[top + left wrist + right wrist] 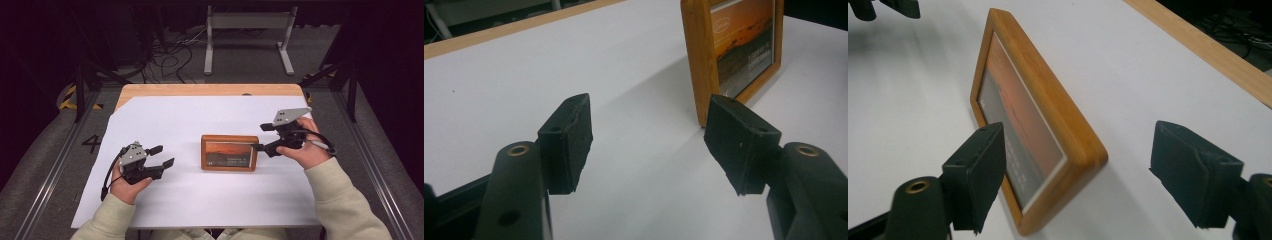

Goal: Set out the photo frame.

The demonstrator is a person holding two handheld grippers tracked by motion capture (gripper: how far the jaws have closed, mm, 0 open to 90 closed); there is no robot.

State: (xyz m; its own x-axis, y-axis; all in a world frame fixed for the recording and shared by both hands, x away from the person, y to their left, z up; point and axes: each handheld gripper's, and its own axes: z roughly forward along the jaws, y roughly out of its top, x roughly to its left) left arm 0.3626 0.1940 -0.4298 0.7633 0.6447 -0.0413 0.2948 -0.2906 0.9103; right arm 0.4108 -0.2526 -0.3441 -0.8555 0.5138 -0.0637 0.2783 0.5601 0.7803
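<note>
Picture frame [230,153] stands mid-sheet, long axis across the table. Your right gripper [264,137] is at its right end, jaws spread wide, holding nothing. Left gripper [164,156] also open and empty, well apart.

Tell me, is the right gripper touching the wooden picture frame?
Apart. In the right gripper view the right gripper is open, its pads standing off the picture frame, whose end lies between them with white table showing.

High view overhead, gripper views low, close, sharing picture frame [230,153]
</note>
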